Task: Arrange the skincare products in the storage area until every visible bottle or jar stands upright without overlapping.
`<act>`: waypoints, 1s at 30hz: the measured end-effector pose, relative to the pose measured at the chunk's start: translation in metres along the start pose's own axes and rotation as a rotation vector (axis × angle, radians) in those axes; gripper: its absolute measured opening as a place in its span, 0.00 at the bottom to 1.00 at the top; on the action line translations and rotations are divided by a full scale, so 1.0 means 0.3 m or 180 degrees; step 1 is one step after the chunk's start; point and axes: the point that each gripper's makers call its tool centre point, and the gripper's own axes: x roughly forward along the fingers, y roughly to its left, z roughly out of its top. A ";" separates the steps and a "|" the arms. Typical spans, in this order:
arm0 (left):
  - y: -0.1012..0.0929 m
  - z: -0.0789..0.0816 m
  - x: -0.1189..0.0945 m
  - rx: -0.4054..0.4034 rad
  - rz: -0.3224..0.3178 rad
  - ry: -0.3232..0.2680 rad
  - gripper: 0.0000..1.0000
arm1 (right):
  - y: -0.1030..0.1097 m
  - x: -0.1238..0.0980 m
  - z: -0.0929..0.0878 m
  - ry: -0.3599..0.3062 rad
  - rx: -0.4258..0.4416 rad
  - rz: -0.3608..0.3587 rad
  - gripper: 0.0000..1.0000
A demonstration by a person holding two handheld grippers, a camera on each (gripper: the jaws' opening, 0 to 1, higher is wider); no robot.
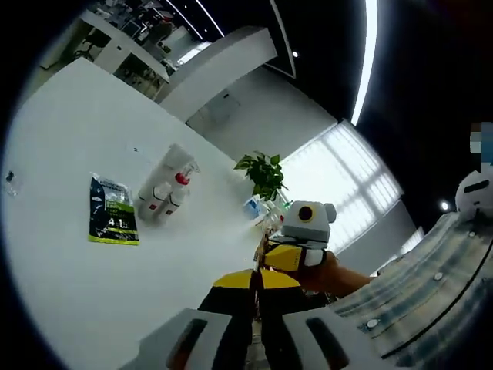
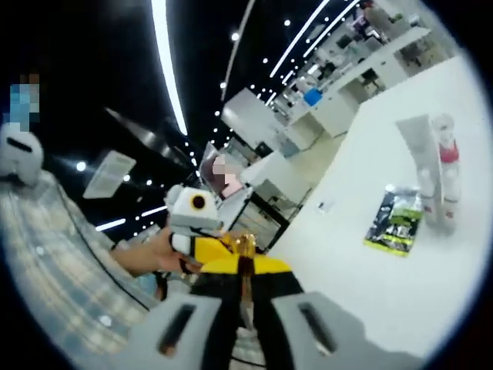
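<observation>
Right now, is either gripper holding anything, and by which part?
Nothing is held. The left gripper and right gripper are shut on each other; the bottles lie untouched on the table.

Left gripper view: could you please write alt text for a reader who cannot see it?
A white table holds a green sachet lying flat beside white bottles and a tube, also lying down. The left gripper rises from below, jaws together, and a hand holds the right gripper just ahead.

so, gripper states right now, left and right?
Left gripper: jaws look shut, holding nothing visible.
Right gripper: jaws look shut, holding nothing visible.
</observation>
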 end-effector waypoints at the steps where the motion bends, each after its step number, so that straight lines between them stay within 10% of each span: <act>1: 0.007 0.005 -0.001 0.0040 0.0048 -0.0050 0.03 | 0.002 0.003 0.004 -0.0018 0.0048 0.0037 0.00; 8: 0.034 -0.057 -0.007 0.0021 0.0174 0.0086 0.08 | -0.010 0.022 0.033 -0.0143 0.0195 0.0119 0.00; 18: 0.041 -0.015 -0.056 -0.0431 0.0050 -0.0368 0.01 | 0.006 0.066 0.052 -0.0141 0.0115 0.0204 0.00; 30: 0.109 0.026 -0.089 -0.0474 0.0178 -0.0351 0.01 | -0.026 0.060 0.023 -0.0037 -0.0151 -0.0052 0.16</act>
